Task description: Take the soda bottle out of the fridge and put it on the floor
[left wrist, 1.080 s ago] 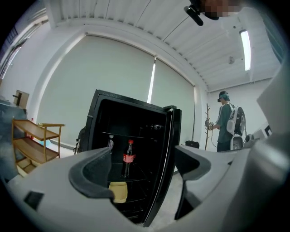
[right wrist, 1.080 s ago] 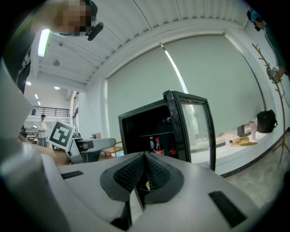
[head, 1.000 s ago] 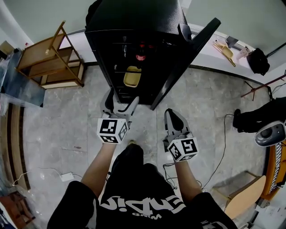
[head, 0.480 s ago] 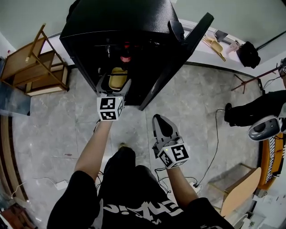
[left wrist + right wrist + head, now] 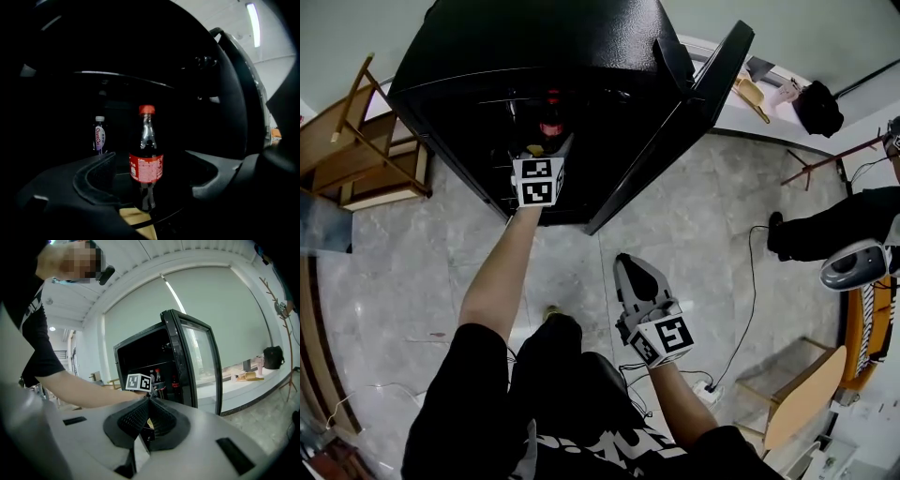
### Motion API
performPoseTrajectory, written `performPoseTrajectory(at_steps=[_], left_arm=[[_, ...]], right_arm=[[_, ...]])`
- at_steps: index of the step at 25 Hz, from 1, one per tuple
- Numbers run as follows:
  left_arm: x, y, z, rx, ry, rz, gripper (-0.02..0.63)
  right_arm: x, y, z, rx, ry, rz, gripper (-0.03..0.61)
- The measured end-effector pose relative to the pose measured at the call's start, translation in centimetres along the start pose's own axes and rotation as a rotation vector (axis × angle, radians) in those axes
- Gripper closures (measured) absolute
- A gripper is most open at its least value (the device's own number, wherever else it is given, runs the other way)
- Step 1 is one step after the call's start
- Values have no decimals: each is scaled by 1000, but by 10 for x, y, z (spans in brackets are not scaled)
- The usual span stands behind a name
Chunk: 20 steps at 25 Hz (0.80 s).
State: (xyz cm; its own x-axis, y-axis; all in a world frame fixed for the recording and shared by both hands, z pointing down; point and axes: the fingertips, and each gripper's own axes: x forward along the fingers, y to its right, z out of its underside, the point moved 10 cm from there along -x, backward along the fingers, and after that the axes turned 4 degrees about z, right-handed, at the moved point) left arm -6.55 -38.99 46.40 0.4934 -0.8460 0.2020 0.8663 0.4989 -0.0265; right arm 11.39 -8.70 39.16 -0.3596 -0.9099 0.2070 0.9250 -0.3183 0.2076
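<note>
Reach has advanced: right gripper (image 5: 629,270) parked low, jaws pressed together; left gripper (image 5: 543,155) now inside the fridge (image 5: 581,56), jaws spread; soda bottle (image 5: 146,157) standing upright just ahead, centred between them. Likely full: heavy, slick, rigid. Grip at label (image 5: 146,168), not neck (image 5: 147,127)

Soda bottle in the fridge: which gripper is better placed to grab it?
Left. The left gripper reaches into the fridge, jaws apart, the soda bottle lined up between them. The right gripper hangs outside, jaws together.
</note>
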Motion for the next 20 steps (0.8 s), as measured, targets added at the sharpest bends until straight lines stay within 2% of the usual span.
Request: performPoseTrajectory(at_steps=[6, 12, 20], left_arm=[[37, -14, 4, -10, -32, 22, 194], [52, -14, 3, 28, -56, 46, 296], [33, -6, 7, 34, -59, 22, 301]], right_arm=[[1, 6, 9, 38, -3, 28, 553], [2, 12, 13, 46, -5, 44, 554], [-2, 13, 16, 48, -40, 63, 553]])
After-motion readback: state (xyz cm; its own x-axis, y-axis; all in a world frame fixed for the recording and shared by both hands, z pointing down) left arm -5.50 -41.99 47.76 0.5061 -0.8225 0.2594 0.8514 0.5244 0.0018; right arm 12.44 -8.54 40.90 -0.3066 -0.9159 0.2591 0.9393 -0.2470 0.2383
